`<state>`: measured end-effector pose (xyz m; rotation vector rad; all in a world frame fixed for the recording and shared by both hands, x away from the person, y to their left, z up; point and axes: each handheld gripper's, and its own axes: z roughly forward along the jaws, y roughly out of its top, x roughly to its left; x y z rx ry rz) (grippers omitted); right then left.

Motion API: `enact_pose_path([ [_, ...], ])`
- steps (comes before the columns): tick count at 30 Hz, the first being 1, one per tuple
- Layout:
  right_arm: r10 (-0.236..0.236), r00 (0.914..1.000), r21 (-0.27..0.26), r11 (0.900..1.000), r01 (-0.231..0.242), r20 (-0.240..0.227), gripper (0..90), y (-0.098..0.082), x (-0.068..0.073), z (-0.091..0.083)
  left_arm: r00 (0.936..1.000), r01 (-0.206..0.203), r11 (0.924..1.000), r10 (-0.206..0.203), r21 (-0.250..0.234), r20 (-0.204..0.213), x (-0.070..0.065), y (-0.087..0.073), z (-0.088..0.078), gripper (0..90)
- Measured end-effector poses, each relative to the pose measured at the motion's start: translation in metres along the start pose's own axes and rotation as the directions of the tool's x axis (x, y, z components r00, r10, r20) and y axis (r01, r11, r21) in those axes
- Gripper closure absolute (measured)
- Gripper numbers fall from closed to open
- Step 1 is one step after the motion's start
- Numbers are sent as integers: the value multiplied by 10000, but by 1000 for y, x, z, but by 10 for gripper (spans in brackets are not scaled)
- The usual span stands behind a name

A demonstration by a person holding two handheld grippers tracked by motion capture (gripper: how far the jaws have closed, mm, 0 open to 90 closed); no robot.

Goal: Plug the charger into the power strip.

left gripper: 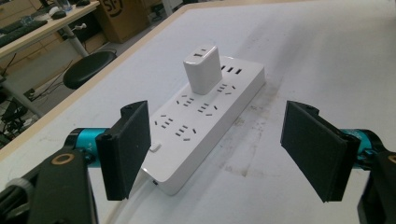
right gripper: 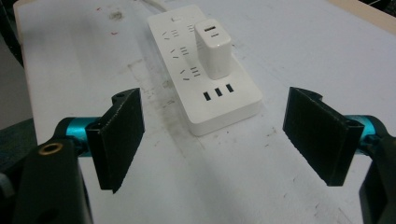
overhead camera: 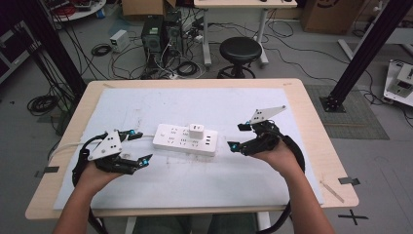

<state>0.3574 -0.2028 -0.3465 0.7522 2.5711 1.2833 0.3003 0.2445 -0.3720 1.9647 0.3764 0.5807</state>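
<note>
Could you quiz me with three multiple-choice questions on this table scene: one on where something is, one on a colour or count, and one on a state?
1. Where does the white charger sit?
A. Plugged into the top of the power strip
B. Lying on the white mat beside the strip
C. Held between a gripper's jaws

2. How many small slots are in the row at the strip's end, as the right gripper view shows?
A. One
B. Three
C. Six

3. How do the jaws of the left gripper and the right gripper stand?
A. Both shut on the strip
B. One shut on the charger
C. Both open, holding nothing

Answers: 1 A, the charger stands upright on the strip's sockets; 2 B, three slots sit side by side near that end; 3 C, each gripper's pads stand wide apart with only table and strip between them.
</note>
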Motion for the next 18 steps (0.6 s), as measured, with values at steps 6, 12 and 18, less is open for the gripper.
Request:
enact_pose_path([
  [6, -21, 10000, -70, 10000, 20, -63, 211, -3, -1, -1, 10000, 95, 10000, -95, -29, -30, 2, 1, 2, 243],
  [12, -8, 9999, -90, 10000, 7, -118, 211, -5, -3, -2, 10000, 57, 9998, -57, 179, -16, 5, 0, 4, 243],
  [18, 46, 9998, -24, 10000, -47, -216, 211, -8, -3, 0, 9999, 92, 9989, -87, 470, -114, 5, -1, 8, 243],
])
